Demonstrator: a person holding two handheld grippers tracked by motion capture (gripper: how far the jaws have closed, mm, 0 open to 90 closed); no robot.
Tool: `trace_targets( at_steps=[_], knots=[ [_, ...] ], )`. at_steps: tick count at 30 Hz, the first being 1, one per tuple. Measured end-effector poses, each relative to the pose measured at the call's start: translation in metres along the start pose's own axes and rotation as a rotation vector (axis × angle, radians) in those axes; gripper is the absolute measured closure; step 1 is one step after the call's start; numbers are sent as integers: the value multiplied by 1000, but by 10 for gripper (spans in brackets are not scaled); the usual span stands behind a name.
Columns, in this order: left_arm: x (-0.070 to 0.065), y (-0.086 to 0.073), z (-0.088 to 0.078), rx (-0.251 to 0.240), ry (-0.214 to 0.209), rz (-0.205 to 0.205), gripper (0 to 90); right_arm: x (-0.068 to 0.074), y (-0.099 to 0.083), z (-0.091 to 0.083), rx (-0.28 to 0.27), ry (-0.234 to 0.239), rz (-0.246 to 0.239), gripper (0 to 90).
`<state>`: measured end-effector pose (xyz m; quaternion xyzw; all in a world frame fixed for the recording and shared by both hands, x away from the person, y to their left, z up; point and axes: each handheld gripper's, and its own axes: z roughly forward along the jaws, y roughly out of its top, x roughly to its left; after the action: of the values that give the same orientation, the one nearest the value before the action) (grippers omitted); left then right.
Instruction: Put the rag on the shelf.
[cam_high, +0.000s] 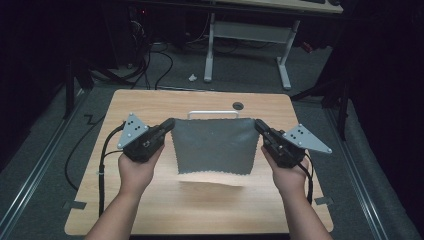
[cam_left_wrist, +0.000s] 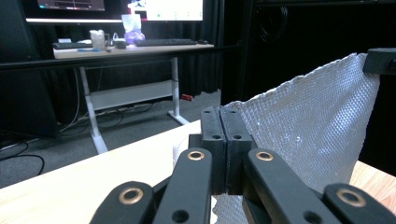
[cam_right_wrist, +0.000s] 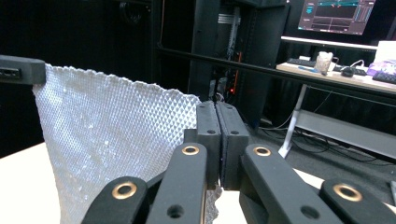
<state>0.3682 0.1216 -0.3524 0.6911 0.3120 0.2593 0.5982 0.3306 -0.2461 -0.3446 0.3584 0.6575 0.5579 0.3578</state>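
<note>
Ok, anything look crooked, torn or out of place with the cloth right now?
Nothing stands out. The grey cloth hangs flat and fairly level, each upper corner pinched by the left gripper and right gripper, lower edge off the table. Its zigzag edges look cut that way, not torn.

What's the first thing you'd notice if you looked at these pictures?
A grey cloth hangs in the air over the middle of the wooden table, casting a shadow below it. The left gripper pinches its top left corner and the right gripper its top right corner, stretching it between them.
</note>
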Motion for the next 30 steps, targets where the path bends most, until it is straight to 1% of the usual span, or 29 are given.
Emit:
trace_targets(
  at_steps=[1, 4, 5, 6, 8, 9, 11, 13, 14, 16, 19, 20, 21, 24, 26, 28, 30],
  knots=[
    [3, 3, 3, 9, 3, 4, 897, -1, 2, 2, 5, 1, 12, 900],
    [10, 13, 12, 19, 11, 3, 897, -8, 7, 11, 10, -5, 18, 900],
    [12, 17, 16, 22, 17, 16, 897, -10, 10, 14, 16, -9, 24, 900],
    [14, 21, 19, 26, 19, 20, 897, -11, 12, 18, 18, -14, 19, 900],
    [20, 30, 27, 39, 19, 11, 897, -15, 16, 26, 27, -23, 20, 900],
    [22, 34, 31, 43, 26, 19, 897, -17, 18, 29, 30, -25, 16, 900],
    [27, 43, 39, 51, 42, 33, 897, -22, 23, 37, 35, -27, 27, 900],
    [33, 50, 46, 55, 51, 35, 897, -28, 28, 45, 40, -39, 37, 900],
    [35, 53, 50, 58, 60, 44, 897, -31, 30, 49, 42, -41, 34, 900],
    [38, 58, 58, 64, 77, 66, 897, -36, 34, 58, 46, -42, 48, 900],
    [45, 62, 71, 88, 100, 76, 897, -44, 41, 72, 57, -48, 49, 900],
    [49, 63, 76, 89, 109, 74, 897, -47, 43, 77, 68, -53, 40, 900],
    [51, 64, 79, 90, 116, 72, 897, -50, 46, 84, 77, -56, 31, 900],
    [61, 65, 94, 104, 142, 51, 897, -58, 51, 97, 91, -63, 25, 900],
    [66, 64, 103, 119, 142, 36, 895, -62, 53, 106, 94, -66, 18, 900],
    [72, 62, 112, 146, 144, 30, 895, -66, 52, 115, 116, -71, -14, 900],
    [77, 58, 120, 172, 138, 17, 895, -71, 48, 123, 137, -73, -29, 900]
  ],
)
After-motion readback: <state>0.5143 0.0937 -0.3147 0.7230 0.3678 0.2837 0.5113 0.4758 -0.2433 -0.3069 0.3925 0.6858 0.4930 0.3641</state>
